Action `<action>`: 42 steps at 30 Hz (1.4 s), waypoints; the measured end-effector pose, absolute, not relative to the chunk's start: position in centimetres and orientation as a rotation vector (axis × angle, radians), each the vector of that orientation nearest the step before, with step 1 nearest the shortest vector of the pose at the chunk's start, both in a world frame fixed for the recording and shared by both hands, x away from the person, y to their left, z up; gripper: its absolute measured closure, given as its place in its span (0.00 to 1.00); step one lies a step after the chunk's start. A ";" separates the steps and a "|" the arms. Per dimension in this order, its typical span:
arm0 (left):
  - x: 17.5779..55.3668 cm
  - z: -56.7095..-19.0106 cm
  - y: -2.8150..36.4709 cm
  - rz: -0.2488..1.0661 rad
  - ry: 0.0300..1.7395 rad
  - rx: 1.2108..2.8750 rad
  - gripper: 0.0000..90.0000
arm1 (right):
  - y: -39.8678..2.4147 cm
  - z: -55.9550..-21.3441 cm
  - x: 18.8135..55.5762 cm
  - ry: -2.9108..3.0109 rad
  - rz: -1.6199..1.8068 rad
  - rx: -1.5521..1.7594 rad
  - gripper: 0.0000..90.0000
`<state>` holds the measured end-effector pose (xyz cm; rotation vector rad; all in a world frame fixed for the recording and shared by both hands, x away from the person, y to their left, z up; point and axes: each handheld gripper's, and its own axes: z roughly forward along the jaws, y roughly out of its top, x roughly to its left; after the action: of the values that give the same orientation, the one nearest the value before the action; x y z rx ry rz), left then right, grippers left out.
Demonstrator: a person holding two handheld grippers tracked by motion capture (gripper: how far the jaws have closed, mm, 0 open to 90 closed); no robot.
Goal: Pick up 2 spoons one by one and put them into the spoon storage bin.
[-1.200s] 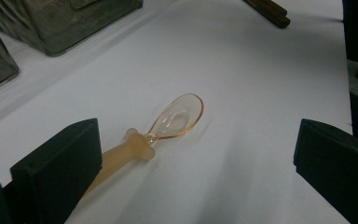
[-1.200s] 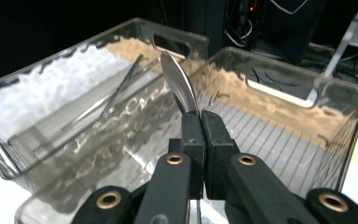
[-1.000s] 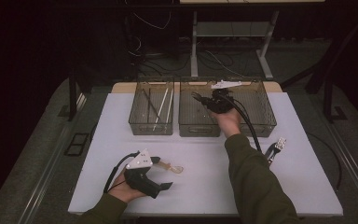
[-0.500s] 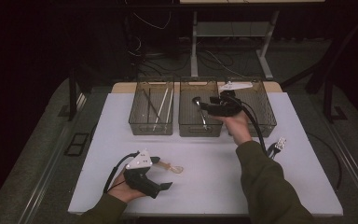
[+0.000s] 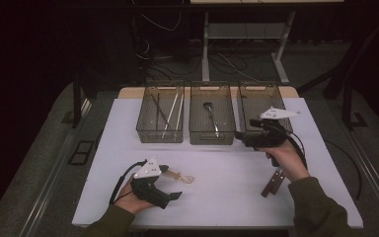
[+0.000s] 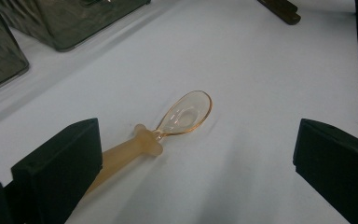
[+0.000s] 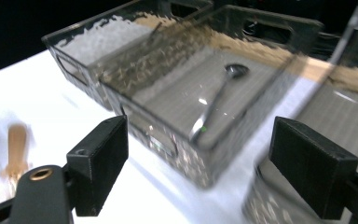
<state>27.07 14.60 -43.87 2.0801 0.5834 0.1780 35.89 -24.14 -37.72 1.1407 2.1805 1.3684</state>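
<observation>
High view: white table (image 5: 227,197) carrying three clear bins in a row at the far edge. Left bin (image 5: 160,121) holding thin sticks. Middle bin (image 5: 212,123) holding a dark ladle (image 5: 210,114), lying along the floor of the bin. Right bin (image 5: 261,106) partly hidden behind the right gripper (image 5: 241,137), which is hovering above the table just in front of it, jaws pointing left toward the middle bin. Its jaws have just been opening, nothing between them. Left gripper (image 5: 173,196) resting near the front edge, with an amber spoon (image 5: 181,176) lying on the table beside it. A dark utensil (image 5: 272,183) lying by the right forearm.

Left gripper view: jaws standing wide apart. Amber spoon (image 6: 168,126) lying flat between them, handle running just beside the left jaw, bowl up; not gripped.

Right gripper view: jaws gaping wide, empty, framing the middle bin (image 7: 200,154). Ladle (image 7: 219,100) lying inside it. Picture blurring.
</observation>
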 end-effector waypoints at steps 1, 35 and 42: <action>27.1 -43.9 14.6 0.179 0.585 2.080 0.00 | -24.5 -37.9 35.4 2.183 1.373 1.141 0.21; 30.9 -42.3 16.2 0.261 0.730 2.109 0.84 | -28.5 -44.1 25.5 2.394 1.365 1.035 0.21; 31.2 -42.7 14.9 0.231 0.660 2.167 0.90 | -28.5 -44.2 25.6 2.399 1.357 1.039 0.21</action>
<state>31.25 14.90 -42.65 2.1674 0.6601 0.2306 25.58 -28.46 -44.22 1.0387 2.3993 1.3566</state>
